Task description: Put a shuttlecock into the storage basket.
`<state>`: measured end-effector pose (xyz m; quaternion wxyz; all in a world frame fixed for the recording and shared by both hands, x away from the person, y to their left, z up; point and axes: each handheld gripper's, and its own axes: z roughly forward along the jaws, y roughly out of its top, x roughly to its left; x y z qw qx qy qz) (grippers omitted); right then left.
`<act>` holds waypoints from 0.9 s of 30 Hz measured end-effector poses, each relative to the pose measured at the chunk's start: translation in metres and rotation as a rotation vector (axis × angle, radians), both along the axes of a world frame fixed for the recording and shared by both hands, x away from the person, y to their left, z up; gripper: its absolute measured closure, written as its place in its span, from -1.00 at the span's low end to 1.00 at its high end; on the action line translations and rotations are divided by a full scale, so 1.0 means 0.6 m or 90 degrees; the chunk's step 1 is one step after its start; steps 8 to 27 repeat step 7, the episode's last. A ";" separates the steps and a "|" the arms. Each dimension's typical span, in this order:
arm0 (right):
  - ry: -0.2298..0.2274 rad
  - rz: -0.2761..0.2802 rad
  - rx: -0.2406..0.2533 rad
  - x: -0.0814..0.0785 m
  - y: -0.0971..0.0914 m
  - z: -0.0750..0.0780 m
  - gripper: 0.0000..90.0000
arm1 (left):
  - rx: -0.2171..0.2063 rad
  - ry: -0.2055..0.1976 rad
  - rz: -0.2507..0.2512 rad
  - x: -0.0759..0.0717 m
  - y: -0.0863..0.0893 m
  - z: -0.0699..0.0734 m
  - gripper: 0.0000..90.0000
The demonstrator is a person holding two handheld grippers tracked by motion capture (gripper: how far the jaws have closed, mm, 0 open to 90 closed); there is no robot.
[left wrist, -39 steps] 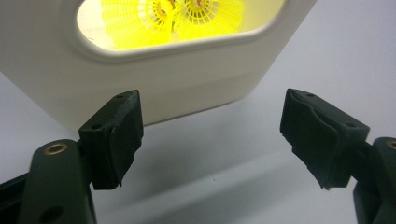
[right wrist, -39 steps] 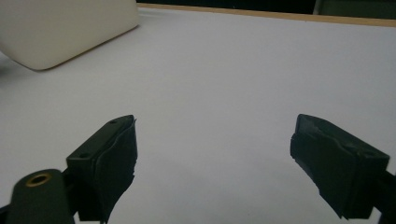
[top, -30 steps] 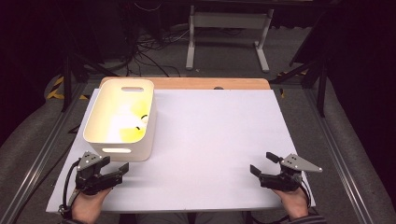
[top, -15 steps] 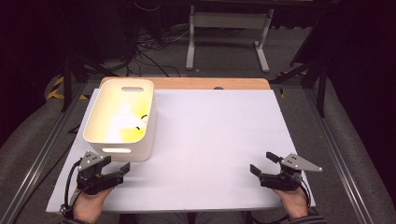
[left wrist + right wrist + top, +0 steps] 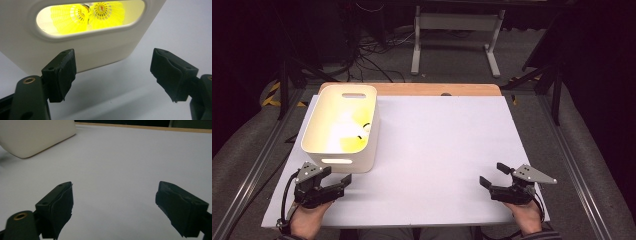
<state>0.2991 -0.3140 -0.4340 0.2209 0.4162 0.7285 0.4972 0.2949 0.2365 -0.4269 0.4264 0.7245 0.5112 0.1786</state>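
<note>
- Grippers sit at the near edge of the white table [image 5: 442, 150]: the left gripper [image 5: 336, 182] at the near left corner, the right gripper [image 5: 494, 176] at the near right, well apart.
- Both are released, jaws spread wide and holding nothing.
- Just beyond the left gripper stands a cream bin [image 5: 362, 150], its near wall close ahead of the jaws in the left gripper view.
- Through the bin's handle slot [image 5: 90, 18], yellow shuttlecocks [image 5: 100, 12] lie inside.
- Beyond the white surface runs a wooden edge [image 5: 427, 89].
</note>
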 end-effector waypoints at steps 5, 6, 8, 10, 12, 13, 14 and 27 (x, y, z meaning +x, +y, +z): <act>-0.003 0.003 0.001 0.001 0.000 0.000 -0.68 | 0.001 0.001 -0.001 0.000 0.000 0.000 -0.52; -0.003 0.003 0.000 0.001 0.000 0.000 -0.68 | -0.001 -0.001 -0.001 0.000 0.000 0.000 -0.52; -0.002 0.003 0.001 0.001 0.001 0.000 -0.68 | 0.000 -0.002 -0.001 0.000 0.001 0.000 -0.52; -0.002 0.003 0.001 0.001 0.001 0.000 -0.68 | 0.000 -0.002 -0.001 0.000 0.001 0.000 -0.52; -0.002 0.003 0.001 0.001 0.001 0.000 -0.68 | 0.000 -0.002 -0.001 0.000 0.001 0.000 -0.52; -0.002 0.003 0.001 0.001 0.001 0.000 -0.68 | 0.000 -0.002 -0.001 0.000 0.001 0.000 -0.52; -0.002 0.003 0.001 0.001 0.001 0.000 -0.68 | 0.000 -0.002 -0.001 0.000 0.001 0.000 -0.52; -0.002 0.003 0.001 0.001 0.001 0.000 -0.68 | 0.000 -0.002 -0.001 0.000 0.001 0.000 -0.52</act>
